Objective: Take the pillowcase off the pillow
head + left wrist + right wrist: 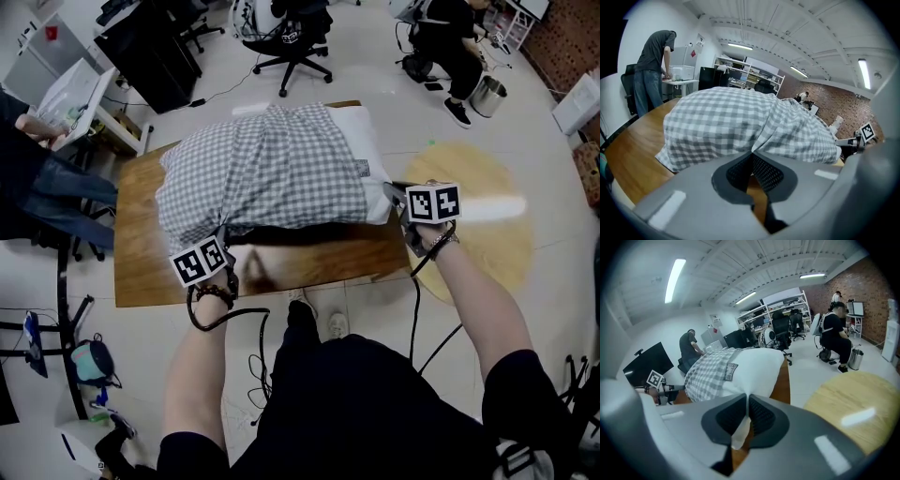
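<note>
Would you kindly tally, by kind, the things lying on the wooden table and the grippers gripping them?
pillow: 1
pillowcase: 1
grippers: 2 (left gripper, right gripper)
Total: 4

Overall light: bright, even and indoor in all 3 views.
Source: ceiling tube lights (674,280) overhead, showing as white strips in both gripper views.
Glare: a white streak on the round table (469,169); the tubes burn out to pure white.
Shadows: a soft dark band on my table (141,272) under the pillowcase (722,122).
Focus: the grey bodies of my left tongs (752,157) and right tongs (746,401) are blurred near the lens, while the checked cloth is sharp.
Distortion: both gripper views are fisheye, with black corners and bowed ceiling lines. The head view curves the floor at its edges.
</note>
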